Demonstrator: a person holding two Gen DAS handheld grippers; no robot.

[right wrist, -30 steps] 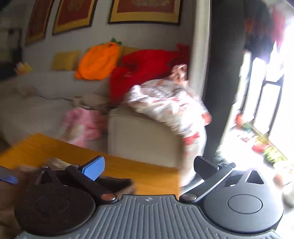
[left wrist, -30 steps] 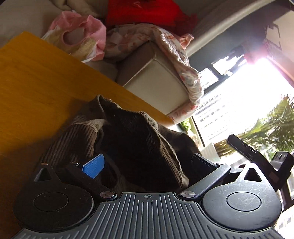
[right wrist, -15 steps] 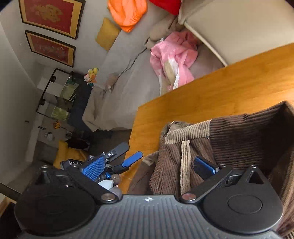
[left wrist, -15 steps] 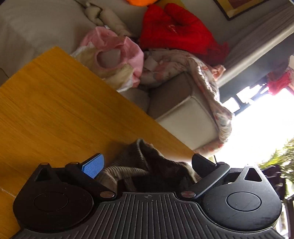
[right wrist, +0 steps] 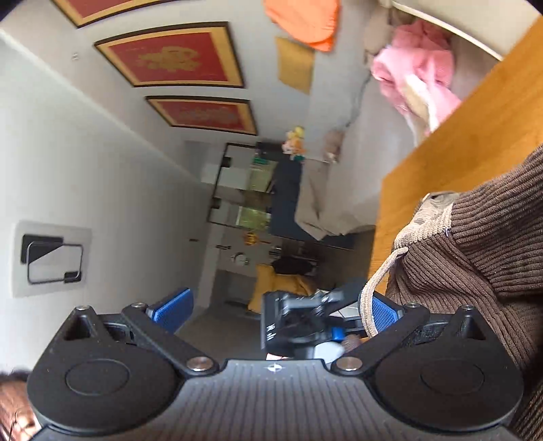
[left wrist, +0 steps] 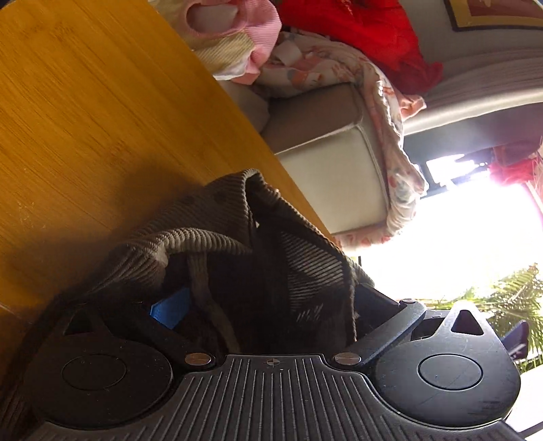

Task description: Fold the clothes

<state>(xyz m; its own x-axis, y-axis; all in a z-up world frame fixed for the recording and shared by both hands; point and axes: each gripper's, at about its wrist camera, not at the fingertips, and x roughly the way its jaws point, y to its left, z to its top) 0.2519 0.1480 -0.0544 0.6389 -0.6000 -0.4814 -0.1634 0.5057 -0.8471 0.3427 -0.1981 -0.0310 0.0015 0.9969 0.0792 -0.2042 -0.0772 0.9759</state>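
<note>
On the wooden table: brown corduroy garment, bunched up near the table edge, folds standing up in front of the left gripper. Left gripper fingers are spread wide with cloth piled between them; blue pad partly buried in fabric, right finger half hidden. Cannot tell whether they actually pinch anything.

Right gripper is off the table's corner, fingers wide apart, nothing clamped between them. The garment's pale drawstring loops over its right fingertip pad; corduroy sits just beside that finger, on the table's corner. The other gripper shows between the fingers, lower down.

Surface: honey-toned wood grain, bare away from the garment, garment shadow on it.

Room: beige sofa just beyond the table edge, floral blanket draped over its arm, red cloth and pink garment heaped on it. Bright blown-out window with palm foliage behind. Right wrist view: white wall with red-and-gold framed pictures, orange cushion, yellow cushion, dark shelving farther back. Slight blur.
</note>
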